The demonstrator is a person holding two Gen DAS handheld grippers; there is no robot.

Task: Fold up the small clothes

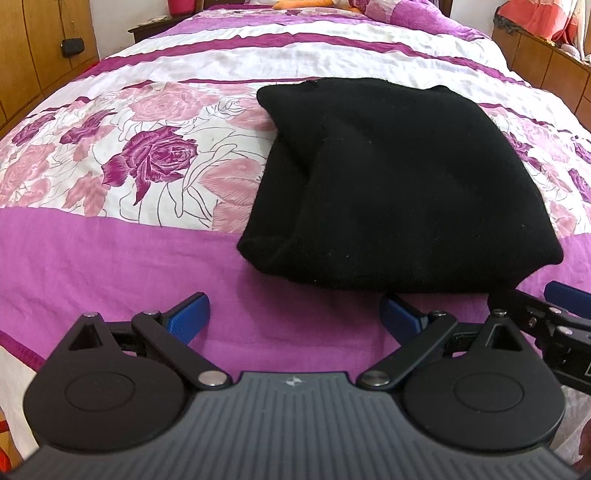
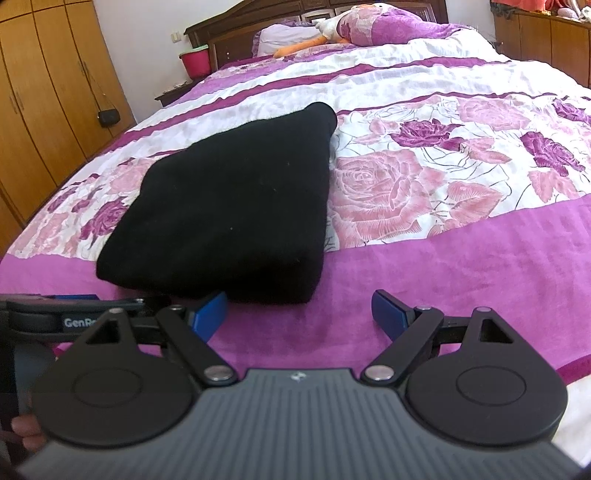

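A black knitted garment (image 1: 399, 184) lies folded into a thick bundle on the bed, right of centre in the left wrist view and left of centre (image 2: 229, 206) in the right wrist view. My left gripper (image 1: 295, 317) stands open just in front of the bundle's near edge, nothing between its blue fingers (image 1: 192, 314). My right gripper (image 2: 299, 314) is open too, at the bundle's near right corner, with only bedspread between its blue fingers (image 2: 388, 314). Each gripper shows at the edge of the other's view, the right one (image 1: 554, 317) and the left one (image 2: 55, 314).
The bed carries a purple, white and rose-patterned bedspread (image 1: 147, 155). Pillows and an orange soft toy (image 2: 332, 33) lie by the dark headboard. Wooden wardrobes (image 2: 44, 92) stand at the left, a pink bucket (image 2: 195, 61) on a nightstand, a wooden cabinet (image 1: 546, 59) at the right.
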